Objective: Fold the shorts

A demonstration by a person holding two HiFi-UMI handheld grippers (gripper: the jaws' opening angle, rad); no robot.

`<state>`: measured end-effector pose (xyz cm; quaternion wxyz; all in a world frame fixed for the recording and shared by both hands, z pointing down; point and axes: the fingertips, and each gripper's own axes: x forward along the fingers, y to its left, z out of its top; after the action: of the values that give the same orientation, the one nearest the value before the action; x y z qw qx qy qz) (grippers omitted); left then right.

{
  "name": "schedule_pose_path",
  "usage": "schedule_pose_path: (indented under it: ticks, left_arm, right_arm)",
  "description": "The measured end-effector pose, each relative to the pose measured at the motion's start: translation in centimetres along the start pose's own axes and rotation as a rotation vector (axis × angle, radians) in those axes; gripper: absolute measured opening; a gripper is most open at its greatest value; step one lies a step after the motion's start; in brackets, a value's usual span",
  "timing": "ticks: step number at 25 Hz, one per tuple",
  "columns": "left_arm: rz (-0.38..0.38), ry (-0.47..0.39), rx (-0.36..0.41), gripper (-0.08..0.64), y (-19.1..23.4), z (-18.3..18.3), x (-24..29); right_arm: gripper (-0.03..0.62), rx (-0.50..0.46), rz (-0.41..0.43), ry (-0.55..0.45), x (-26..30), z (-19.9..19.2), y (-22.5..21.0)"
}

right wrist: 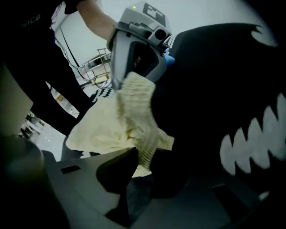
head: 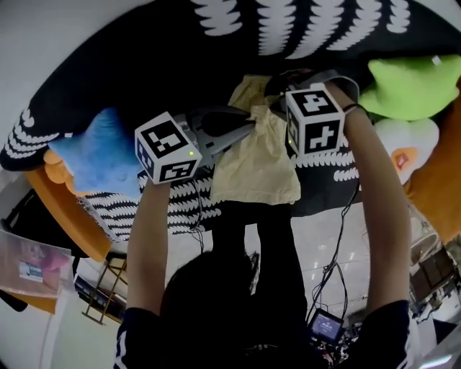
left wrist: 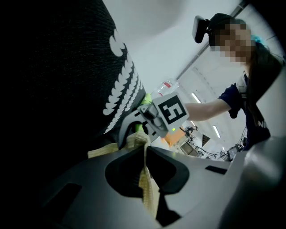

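Note:
The pale yellow shorts [head: 256,169] hang in the air between my two grippers, over a black cloth with white marks [head: 144,65]. My left gripper [head: 248,128] is shut on a thin fold of the shorts [left wrist: 149,188], which runs straight down between its jaws. My right gripper [head: 272,101] is shut on the ribbed waistband [right wrist: 143,147], close beside the left one. The rest of the shorts [right wrist: 103,129] droops toward the person. Each gripper view shows the other gripper's marker cube [left wrist: 172,112] [right wrist: 145,13] just behind the cloth.
A blue cushion [head: 97,155] lies at the left edge of the black cloth, with an orange rim [head: 68,209] below it. Green [head: 414,86] and white [head: 407,144] soft things lie at the right. Cables [head: 331,274] and a small screen [head: 325,326] are on the floor.

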<state>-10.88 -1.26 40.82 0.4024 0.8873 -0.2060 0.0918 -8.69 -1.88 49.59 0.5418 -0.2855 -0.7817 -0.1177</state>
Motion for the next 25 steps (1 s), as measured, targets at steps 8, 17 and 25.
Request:
schedule_pose_path:
  ticks: [8, 17, 25]
  left_arm:
    - [0.439, 0.194, 0.103, 0.02, 9.3, -2.4, 3.5]
    - [0.368, 0.496, -0.058, 0.167, 12.4, -6.0, 8.3]
    - [0.481, 0.47, -0.23, 0.097, 13.8, -6.5, 8.7]
  right_arm:
    - [0.081, 0.291, 0.146, 0.04, -2.2, -8.7, 1.7]
    - [0.302, 0.507, 0.104, -0.037, -0.1, -10.3, 2.1]
    - [0.274, 1.129, -0.149, -0.409, -3.8, -11.9, -1.9]
